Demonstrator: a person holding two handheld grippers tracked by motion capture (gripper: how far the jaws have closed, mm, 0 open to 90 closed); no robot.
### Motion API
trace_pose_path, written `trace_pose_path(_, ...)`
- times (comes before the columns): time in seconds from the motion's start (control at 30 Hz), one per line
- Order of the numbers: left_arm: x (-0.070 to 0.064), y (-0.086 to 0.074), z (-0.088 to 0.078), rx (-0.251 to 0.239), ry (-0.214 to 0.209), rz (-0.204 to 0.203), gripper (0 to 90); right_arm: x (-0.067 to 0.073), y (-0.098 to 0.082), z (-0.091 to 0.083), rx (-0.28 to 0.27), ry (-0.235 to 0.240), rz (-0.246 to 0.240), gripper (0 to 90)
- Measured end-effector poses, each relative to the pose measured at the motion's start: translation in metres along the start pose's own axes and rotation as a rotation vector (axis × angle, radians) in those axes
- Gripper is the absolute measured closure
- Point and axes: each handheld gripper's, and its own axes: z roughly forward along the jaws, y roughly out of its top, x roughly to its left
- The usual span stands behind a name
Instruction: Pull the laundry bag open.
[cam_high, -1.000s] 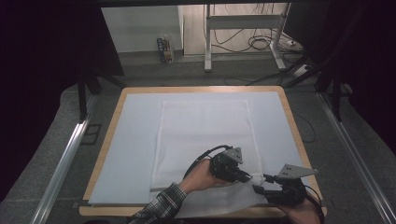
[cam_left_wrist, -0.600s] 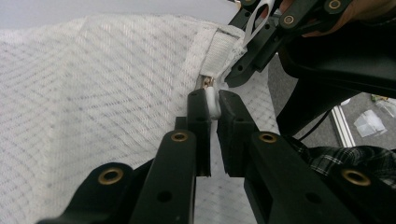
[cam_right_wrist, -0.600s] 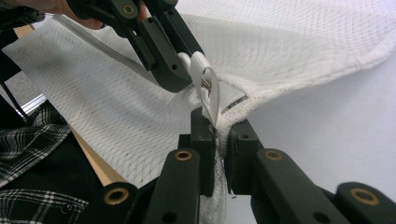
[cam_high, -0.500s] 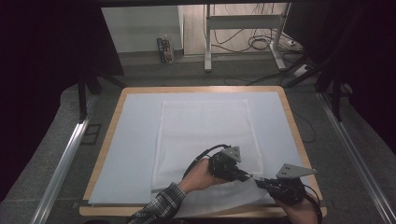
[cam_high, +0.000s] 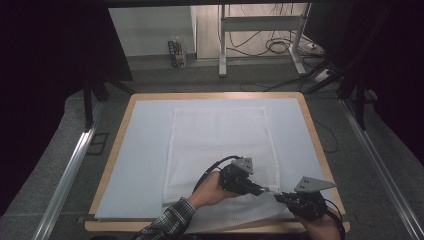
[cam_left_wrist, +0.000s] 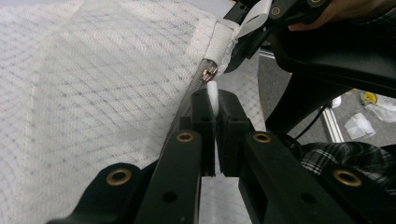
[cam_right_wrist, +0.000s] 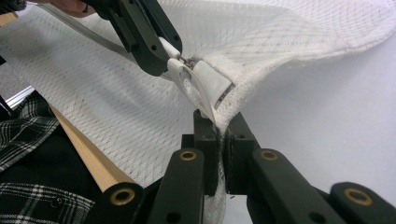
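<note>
Lying near the table's front edge, the mesh bag (cam_high: 220, 145) has its zipper pull (cam_left_wrist: 212, 95) pinched by the left gripper (cam_left_wrist: 214, 105), its corner clamped by the right gripper (cam_right_wrist: 219, 126).

A lab or workshop: a wooden-edged table (cam_high: 119, 145) on grey floor, dark curtains at nine and three o'clock, loose cables (cam_high: 280, 45) at twelve.

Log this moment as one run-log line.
left gripper: shut on zipper pull | right gripper: shut on mesh bag corner, jaws just closed | bag near table front edge
</note>
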Motion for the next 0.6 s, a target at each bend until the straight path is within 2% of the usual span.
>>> trace_pose_path(0.13,0.0011,-0.0021,0.0001,-0.002,-0.008,-0.015,87.7,0.0003,-0.0002,0.0001,0.004,0.001,0.002,85.7)
trace_pose_path(0.23,-0.0002,-0.0018,0.0011,-0.003,0.001,-0.002,87.6,-0.0003,-0.0009,0.0005,0.003,0.017,0.005,83.9)
trace_pose_path(0.3,-0.0019,-0.0008,0.0014,0.002,0.024,0.008,87.6,-0.0022,-0.0015,-0.0005,-0.018,0.051,0.020,74.3)
trace_pose_path(0.33,-0.0023,-0.0004,0.0012,0.005,0.031,0.012,87.5,-0.0029,-0.0014,-0.0021,-0.027,0.060,0.024,67.0)
trace_pose_path(0.4,-0.0032,-0.0001,0.0009,0.006,0.034,0.016,87.5,-0.0037,-0.0006,-0.0051,-0.046,0.070,0.034,58.6)
trace_pose_path(0.47,-0.0040,0.0000,0.0015,0.014,0.039,0.023,87.5,-0.0052,0.0003,-0.0071,-0.077,0.084,0.057,53.8)
trace_pose_path(0.6,-0.0051,-0.0001,0.0039,0.020,0.040,0.030,87.5,-0.0085,0.0026,-0.0069,-0.091,0.112,0.110,49.6)
